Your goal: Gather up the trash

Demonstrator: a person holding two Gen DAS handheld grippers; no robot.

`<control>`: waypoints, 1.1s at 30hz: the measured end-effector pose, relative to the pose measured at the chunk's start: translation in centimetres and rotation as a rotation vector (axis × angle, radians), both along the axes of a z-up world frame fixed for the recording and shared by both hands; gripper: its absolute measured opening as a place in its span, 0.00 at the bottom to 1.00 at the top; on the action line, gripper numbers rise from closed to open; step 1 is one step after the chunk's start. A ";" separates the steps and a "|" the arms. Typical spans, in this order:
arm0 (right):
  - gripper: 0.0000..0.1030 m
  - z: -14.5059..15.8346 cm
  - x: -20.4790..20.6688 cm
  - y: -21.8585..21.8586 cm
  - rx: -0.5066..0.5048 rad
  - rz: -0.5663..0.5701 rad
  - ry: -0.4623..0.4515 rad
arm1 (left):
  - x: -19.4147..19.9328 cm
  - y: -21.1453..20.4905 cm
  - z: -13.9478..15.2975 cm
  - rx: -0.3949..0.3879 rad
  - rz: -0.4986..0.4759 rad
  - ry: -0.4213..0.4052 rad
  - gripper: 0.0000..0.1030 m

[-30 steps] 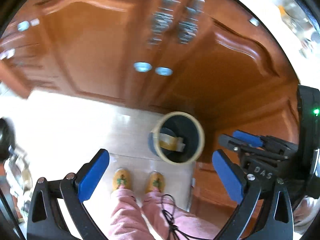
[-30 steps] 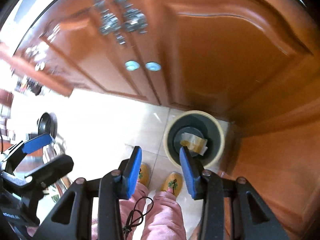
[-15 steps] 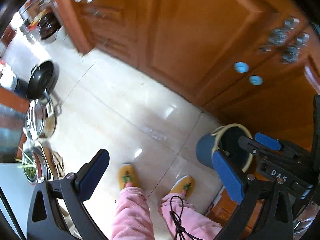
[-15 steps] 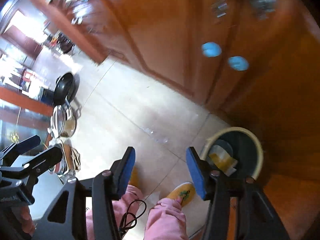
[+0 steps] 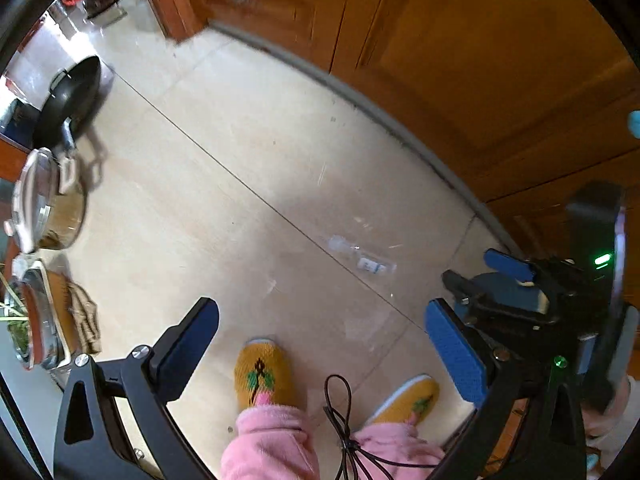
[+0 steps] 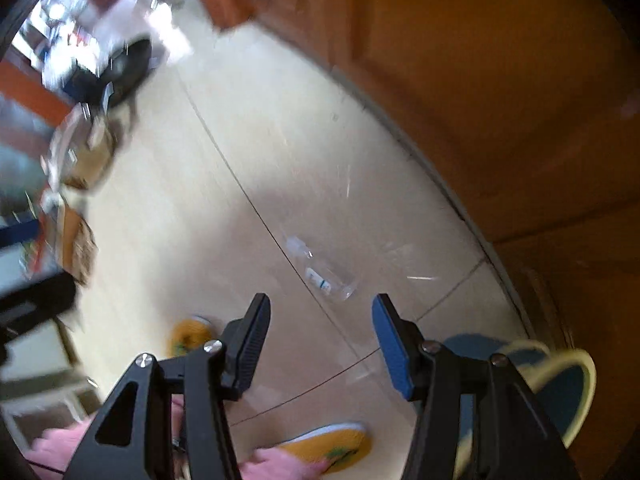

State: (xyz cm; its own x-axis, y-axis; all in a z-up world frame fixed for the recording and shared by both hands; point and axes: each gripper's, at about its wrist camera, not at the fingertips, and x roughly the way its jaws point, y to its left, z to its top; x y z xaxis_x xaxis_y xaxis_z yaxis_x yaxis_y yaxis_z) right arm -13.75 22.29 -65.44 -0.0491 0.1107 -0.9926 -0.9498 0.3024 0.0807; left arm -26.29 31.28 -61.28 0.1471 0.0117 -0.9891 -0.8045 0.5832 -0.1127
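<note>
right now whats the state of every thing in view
clear plastic bottle: lying on its side on the floor tiles, untouched
blue trash bin with cream rim: upright by the wooden cabinet
left hand-held gripper: open, empty
right hand-held gripper: open, empty, jaws have just been opening
black frying pan: on the floor, empty
steel pot: glass lid on

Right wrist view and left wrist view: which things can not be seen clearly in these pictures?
- Trash bin: right wrist view, cut by the claw's arm and blurred; contents not visible. In the left wrist view the right claw hides it.
- Clear plastic bottle: label too small to read in both views.
- Pots: right wrist view, smeared by motion blur.
- Left claw: open, nothing between its pads.
</note>
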 end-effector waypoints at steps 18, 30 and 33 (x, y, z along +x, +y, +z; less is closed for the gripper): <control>0.56 -23.1 -6.1 4.1 -0.244 0.367 -0.129 | 0.5 -0.9 -17.6 -0.121 -0.078 0.102 0.99; 0.54 -20.9 -3.7 4.1 -0.231 0.202 -0.073 | 0.6 0.7 -16.3 -0.108 -0.101 0.120 0.99; 0.54 -16.9 -2.4 3.2 -0.201 0.092 -0.039 | 1.6 0.4 -13.9 -0.093 -0.128 0.105 0.99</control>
State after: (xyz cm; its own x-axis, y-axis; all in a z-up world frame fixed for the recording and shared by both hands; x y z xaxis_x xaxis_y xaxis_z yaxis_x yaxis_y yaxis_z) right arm -16.14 25.47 -82.36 -0.0105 -0.0928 -0.9956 -0.9754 0.2203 -0.0102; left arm -24.65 31.66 -75.22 0.0371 -0.0927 -0.9950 -0.7343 0.6728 -0.0901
